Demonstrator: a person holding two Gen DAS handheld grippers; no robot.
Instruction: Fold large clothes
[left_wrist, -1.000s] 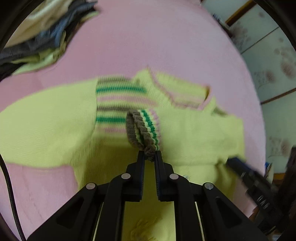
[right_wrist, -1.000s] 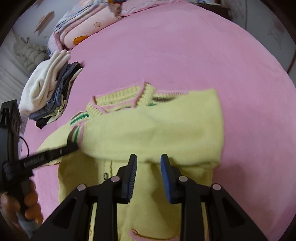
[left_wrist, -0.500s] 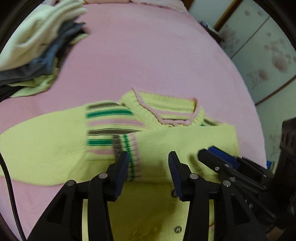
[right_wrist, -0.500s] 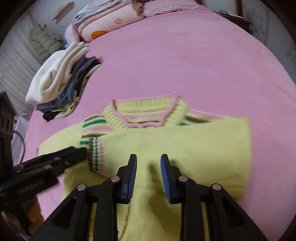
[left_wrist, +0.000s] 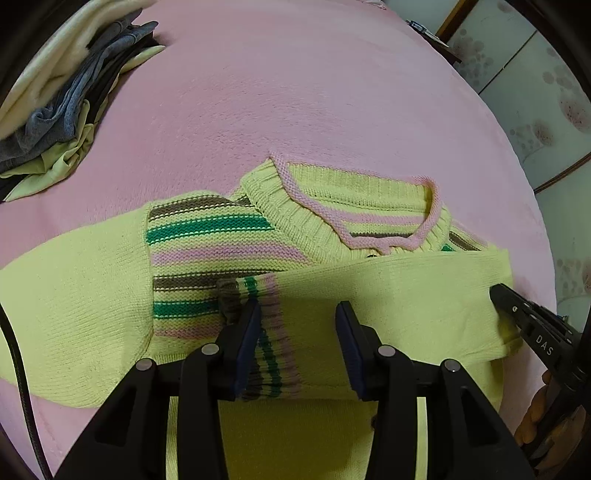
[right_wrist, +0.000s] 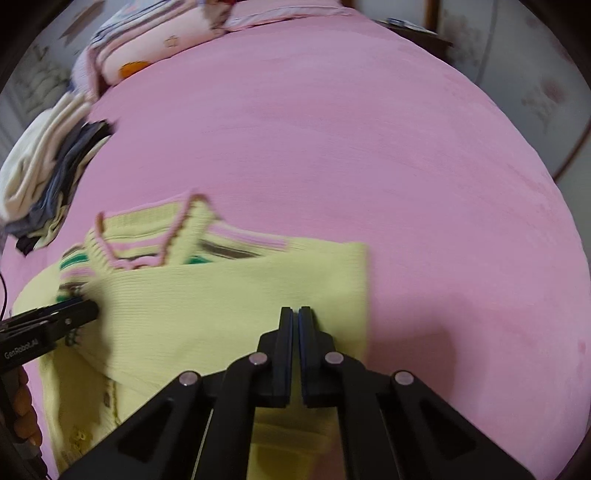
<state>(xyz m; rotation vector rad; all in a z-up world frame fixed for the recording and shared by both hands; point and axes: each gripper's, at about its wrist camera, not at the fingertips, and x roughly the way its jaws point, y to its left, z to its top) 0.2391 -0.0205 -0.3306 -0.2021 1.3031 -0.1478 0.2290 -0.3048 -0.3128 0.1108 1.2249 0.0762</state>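
Home bedroom; pink bedspread (right_wrist: 369, 147); pillows (right_wrist: 155, 48); piled clothes (left_wrist: 62, 103)

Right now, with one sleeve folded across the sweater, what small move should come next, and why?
Probably move the open left gripper to the other sleeve, which lies spread on the pink bed, while the folded sleeve already crosses the sweater.

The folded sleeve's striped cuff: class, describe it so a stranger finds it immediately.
On the pink bed lies a yellow-green knitted sweater, one sleeve folded across its chest. The striped cuff ends that sleeve, between the left gripper fingers; its stripes run top to bottom, the shoulder's sideways.
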